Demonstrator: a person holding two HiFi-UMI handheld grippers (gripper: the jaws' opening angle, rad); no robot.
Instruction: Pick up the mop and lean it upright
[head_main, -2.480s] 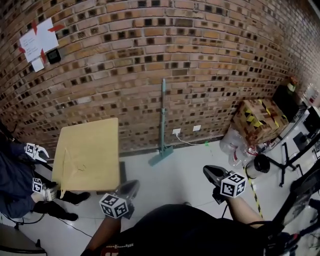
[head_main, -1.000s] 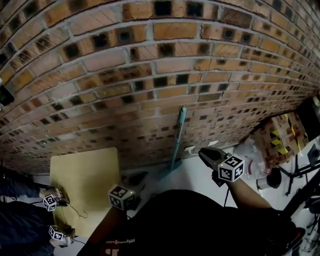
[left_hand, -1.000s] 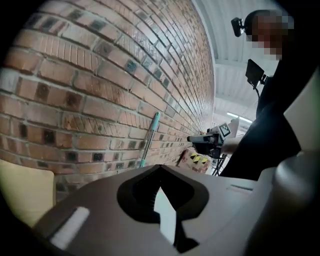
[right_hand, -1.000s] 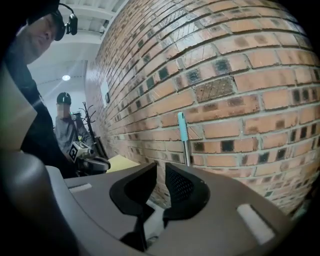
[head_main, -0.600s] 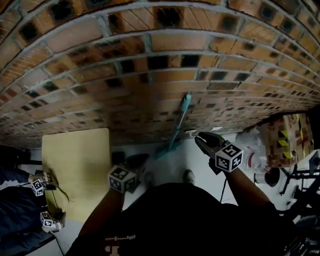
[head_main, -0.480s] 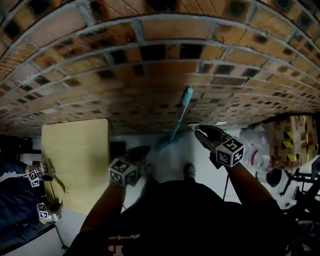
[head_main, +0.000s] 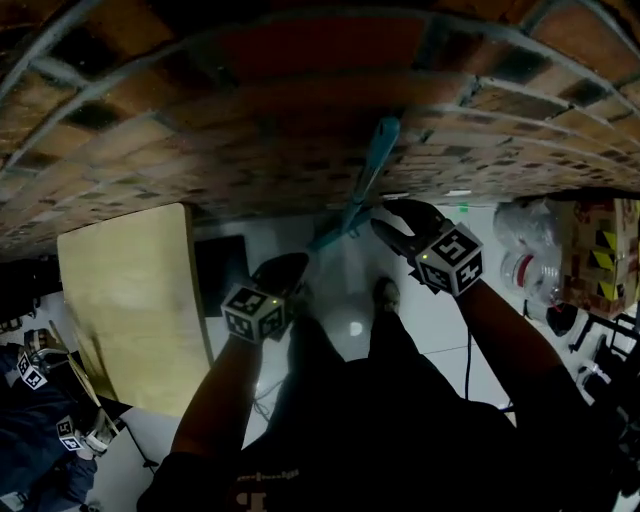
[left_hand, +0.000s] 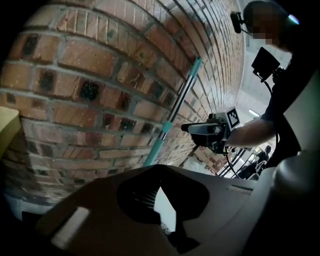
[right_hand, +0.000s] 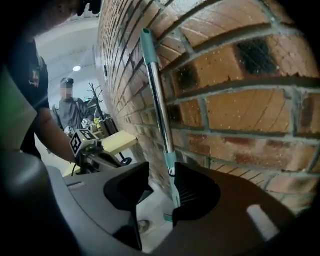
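The mop (head_main: 362, 185), with a teal and silver pole, stands upright against the brick wall (head_main: 250, 120). My right gripper (head_main: 388, 224) is open beside the pole's lower part. Its jaws have just been opening. In the right gripper view the pole (right_hand: 159, 110) runs down just past the gap of the right gripper (right_hand: 161, 187), by the right-hand jaw, and no pad presses on it. My left gripper (head_main: 287, 270) is shut and empty, to the left of the mop and apart from it. In the left gripper view the mop (left_hand: 172, 112) shows beyond the left gripper (left_hand: 160, 187), with the right gripper (left_hand: 200, 129) near it.
A yellow table (head_main: 130, 300) stands left of the mop by the wall. Another person with grippers (head_main: 40, 410) is at the lower left. A cardboard box (head_main: 600, 250) and plastic bottles (head_main: 525, 270) lie at the right. My own foot (head_main: 387, 295) is on the white floor below the mop.
The view has closed in on the wall. Both grippers have sunk and moved toward the mop's lower pole. The right jaws have spread wider; the left stays shut.
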